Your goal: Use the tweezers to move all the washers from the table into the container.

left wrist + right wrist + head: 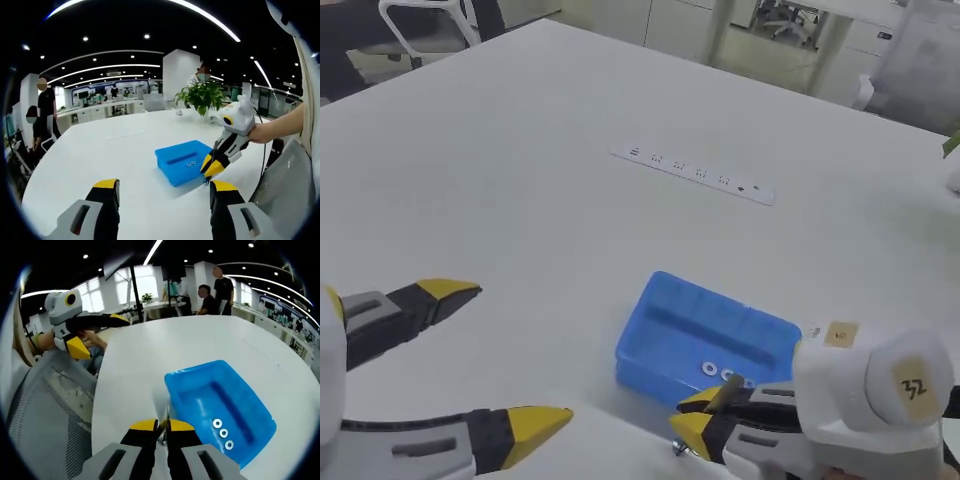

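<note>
Head view, white table (520, 180). Blue container (705, 335) sits near the front edge, an open rectangular tray. Three washers (223, 433) lie in a short row on its floor, close to one long wall and just beside one another.

Right gripper (162, 424): jaws nearly together, pinched on thin metal tweezers (167, 416) that stick out forward between the yellow tips. The tweezer points are low over the table, just beside the container's near corner and outside its wall. Can't tell whether they carry a washer; too small and blurred.

Left gripper (165, 192): jaws spread wide, nothing between them, held over bare table well to the left of the container.

Around: a flat socket strip (695, 172) set into the tabletop beyond the container, well apart from it. A grey mesh chair back (55, 405) close at the table's near edge, beside the person's arm. A potted plant (202, 95) at the far end of the table. People stand and sit in the open office behind. Nothing lies between the tweezers and the container but its wall.
</note>
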The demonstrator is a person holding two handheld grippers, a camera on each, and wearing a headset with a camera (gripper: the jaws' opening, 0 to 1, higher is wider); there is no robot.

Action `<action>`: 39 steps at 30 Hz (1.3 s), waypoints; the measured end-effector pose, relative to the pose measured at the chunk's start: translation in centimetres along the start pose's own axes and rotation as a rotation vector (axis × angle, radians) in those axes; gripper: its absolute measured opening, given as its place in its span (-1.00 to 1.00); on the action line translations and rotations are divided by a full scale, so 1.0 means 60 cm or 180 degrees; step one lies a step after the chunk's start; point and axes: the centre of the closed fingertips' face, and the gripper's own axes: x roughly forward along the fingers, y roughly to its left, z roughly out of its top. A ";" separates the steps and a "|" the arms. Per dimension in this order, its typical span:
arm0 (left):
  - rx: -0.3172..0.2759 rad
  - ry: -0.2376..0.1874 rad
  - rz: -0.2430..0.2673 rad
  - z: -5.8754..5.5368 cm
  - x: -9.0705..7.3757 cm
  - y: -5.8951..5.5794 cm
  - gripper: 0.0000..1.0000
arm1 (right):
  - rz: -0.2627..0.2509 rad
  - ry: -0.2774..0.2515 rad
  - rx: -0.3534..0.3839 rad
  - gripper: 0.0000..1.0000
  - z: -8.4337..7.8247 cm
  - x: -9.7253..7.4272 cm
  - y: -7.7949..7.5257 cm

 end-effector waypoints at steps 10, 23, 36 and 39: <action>0.0000 -0.0004 -0.0018 0.001 0.001 -0.004 0.48 | -0.0005 -0.0155 0.0198 -0.94 0.015 -0.013 -0.007; -0.0021 -0.0030 0.0012 0.004 0.000 -0.001 0.49 | 0.0066 -0.0481 0.0283 -0.94 0.084 -0.047 -0.007; -0.0051 -0.0024 -0.0004 0.005 0.001 -0.002 0.50 | -0.0128 -0.0700 0.0437 -0.94 0.119 -0.061 -0.063; -0.0074 -0.0005 -0.0017 0.003 0.002 -0.003 0.52 | -0.0178 -0.0698 0.0477 -0.94 0.119 -0.059 -0.074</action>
